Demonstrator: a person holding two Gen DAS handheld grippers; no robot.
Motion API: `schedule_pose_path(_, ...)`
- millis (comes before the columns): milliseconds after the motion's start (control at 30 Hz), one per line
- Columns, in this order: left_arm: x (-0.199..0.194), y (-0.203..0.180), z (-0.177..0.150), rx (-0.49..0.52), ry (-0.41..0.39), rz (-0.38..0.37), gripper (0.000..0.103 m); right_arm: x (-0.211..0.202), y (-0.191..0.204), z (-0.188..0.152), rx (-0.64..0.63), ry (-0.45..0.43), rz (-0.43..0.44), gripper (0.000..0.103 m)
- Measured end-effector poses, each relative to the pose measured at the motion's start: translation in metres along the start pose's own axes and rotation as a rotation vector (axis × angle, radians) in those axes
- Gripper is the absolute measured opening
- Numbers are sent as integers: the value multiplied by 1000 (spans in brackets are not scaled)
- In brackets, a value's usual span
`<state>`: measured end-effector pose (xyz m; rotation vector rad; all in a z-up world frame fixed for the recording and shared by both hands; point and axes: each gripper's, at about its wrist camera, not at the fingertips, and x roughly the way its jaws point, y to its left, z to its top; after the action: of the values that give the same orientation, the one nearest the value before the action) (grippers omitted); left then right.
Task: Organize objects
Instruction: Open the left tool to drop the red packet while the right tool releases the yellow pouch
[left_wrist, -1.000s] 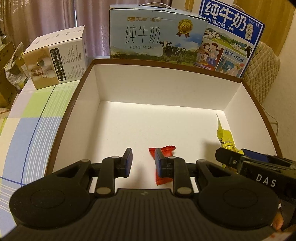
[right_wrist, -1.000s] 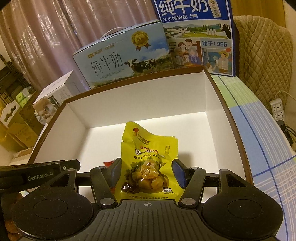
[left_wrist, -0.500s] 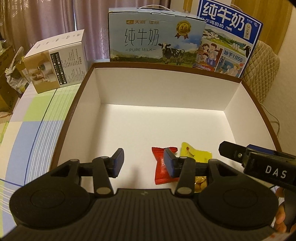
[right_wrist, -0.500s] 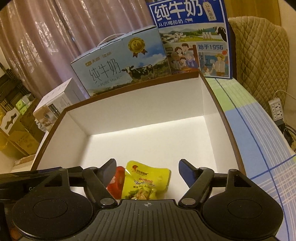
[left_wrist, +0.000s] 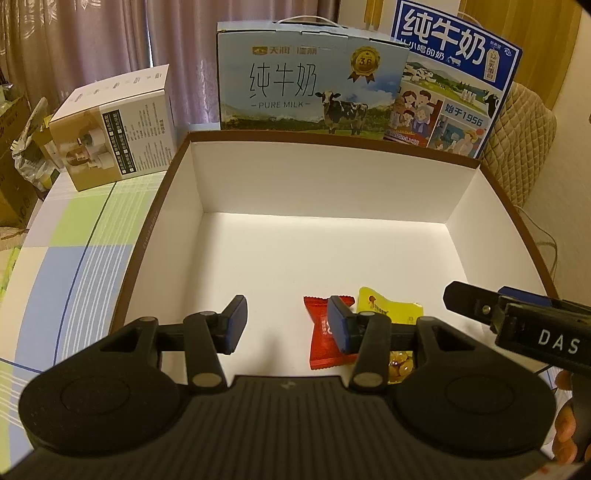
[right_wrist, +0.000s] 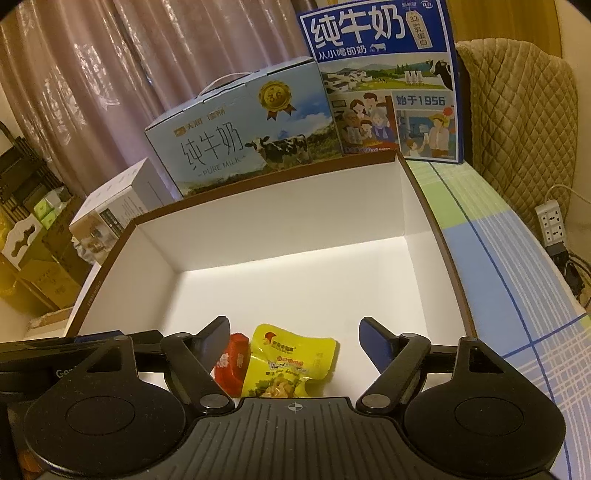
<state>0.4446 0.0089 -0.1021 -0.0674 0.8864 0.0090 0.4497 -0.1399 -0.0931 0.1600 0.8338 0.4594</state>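
Packets (right_wrist: 284, 365) seemingly touching, grippers (right_wrist: 293, 332) apart

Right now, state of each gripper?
Left gripper: open, holding nothing.
Right gripper: open, holding nothing; yellow snack pouch lies in the box below it.

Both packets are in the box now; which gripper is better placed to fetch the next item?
Either. The left gripper and right gripper are both open and empty over the box. No further item is visible.
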Motion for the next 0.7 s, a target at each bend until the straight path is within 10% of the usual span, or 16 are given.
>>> schedule_pose_path(700,-59,7,-6,-1,-90,-30,43,-64,-2,5,-56,-118,32,74)
